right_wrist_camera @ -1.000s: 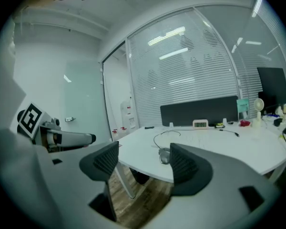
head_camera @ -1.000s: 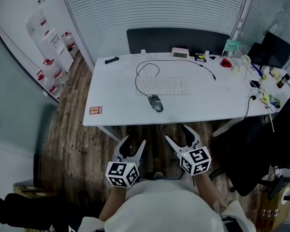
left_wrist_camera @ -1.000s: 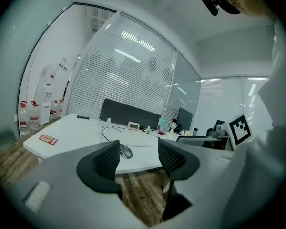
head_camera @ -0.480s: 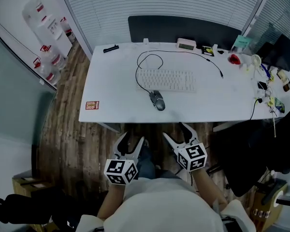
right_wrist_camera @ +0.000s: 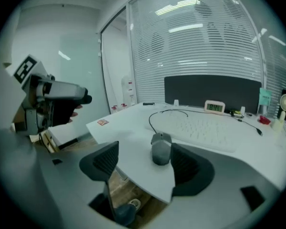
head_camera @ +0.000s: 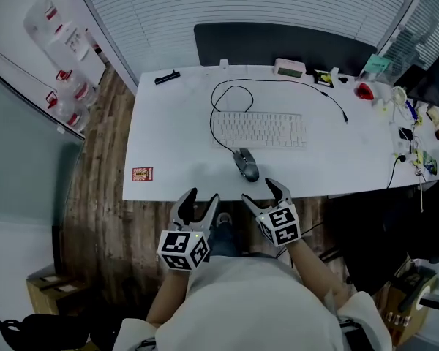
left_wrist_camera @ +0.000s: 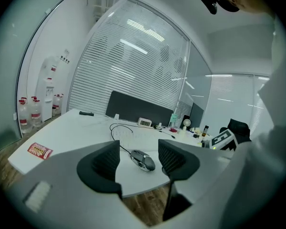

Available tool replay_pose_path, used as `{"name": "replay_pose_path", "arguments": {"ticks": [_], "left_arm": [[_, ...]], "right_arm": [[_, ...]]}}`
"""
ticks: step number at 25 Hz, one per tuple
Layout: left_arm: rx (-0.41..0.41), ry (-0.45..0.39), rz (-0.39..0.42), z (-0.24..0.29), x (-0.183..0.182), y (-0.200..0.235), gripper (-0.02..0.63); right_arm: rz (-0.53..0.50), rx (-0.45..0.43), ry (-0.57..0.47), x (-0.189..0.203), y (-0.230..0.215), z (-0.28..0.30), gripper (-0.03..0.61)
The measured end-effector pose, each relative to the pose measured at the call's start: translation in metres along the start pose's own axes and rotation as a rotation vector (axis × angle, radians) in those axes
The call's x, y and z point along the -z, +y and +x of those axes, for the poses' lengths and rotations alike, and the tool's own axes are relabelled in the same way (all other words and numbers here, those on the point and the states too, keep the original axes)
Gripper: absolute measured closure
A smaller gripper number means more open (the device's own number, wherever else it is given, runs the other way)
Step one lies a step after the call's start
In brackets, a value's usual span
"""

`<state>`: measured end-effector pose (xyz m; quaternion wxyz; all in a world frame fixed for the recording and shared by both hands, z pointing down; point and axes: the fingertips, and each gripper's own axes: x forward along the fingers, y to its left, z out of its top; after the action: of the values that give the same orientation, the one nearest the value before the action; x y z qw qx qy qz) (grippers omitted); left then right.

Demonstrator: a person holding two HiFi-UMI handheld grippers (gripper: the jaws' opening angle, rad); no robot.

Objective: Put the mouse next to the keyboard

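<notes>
A grey wired mouse (head_camera: 246, 164) (left_wrist_camera: 143, 160) (right_wrist_camera: 161, 148) lies on the white desk (head_camera: 175, 130), close to its front edge and just in front of the white keyboard (head_camera: 259, 129) (right_wrist_camera: 205, 126). Its cable loops round the keyboard's left end. My right gripper (head_camera: 262, 195) (right_wrist_camera: 145, 163) hovers open at the desk's front edge, just short of the mouse. To its left my left gripper (head_camera: 199, 201) (left_wrist_camera: 139, 156) is open too, over the floor, with nothing between its jaws.
A red card (head_camera: 142, 173) lies at the desk's front left corner. Along the back edge are a black remote (head_camera: 167, 77) and a small clock (head_camera: 289, 68). Small clutter and a fan (head_camera: 404, 97) crowd the right end. A black chair (head_camera: 395, 232) stands at right.
Both grippers have moved forward toward the desk's front edge. The right one now reaches the edge near the mouse. The mouse and keyboard have not moved on the desk.
</notes>
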<state>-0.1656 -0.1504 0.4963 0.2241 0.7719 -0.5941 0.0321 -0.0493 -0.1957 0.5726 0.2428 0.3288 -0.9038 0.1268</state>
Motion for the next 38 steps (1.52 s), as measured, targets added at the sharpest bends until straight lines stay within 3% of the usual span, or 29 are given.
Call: {"name": "replay_pose_path", "arguments": {"ticks": [8,20,24,33,38], "left_arm": [[0.025,0.01,-0.003,0.033,-0.021,0.034,0.374],[0.036,0.032,-0.017,0.066,-0.035,0.084,0.374],[0.038,0.056,-0.01,0.073,-0.033,0.095,0.374],[0.085,0.053,-0.005,0.089,-0.043,0.102,0.374],[0.109,0.075,-0.008,0.092,-0.041,0.097,0.374]], "right_arm": [[-0.028,0.035,0.152,0.019,-0.023,0.065,0.242],[0.02,0.088,0.254,0.034,-0.054,0.118,0.238],[-0.011,0.049,0.295,0.035,-0.049,0.121,0.272],[0.02,0.044,0.306,0.028,-0.043,0.121,0.285],[0.044,0.06,0.244,0.003,-0.045,0.103,0.285]]}}
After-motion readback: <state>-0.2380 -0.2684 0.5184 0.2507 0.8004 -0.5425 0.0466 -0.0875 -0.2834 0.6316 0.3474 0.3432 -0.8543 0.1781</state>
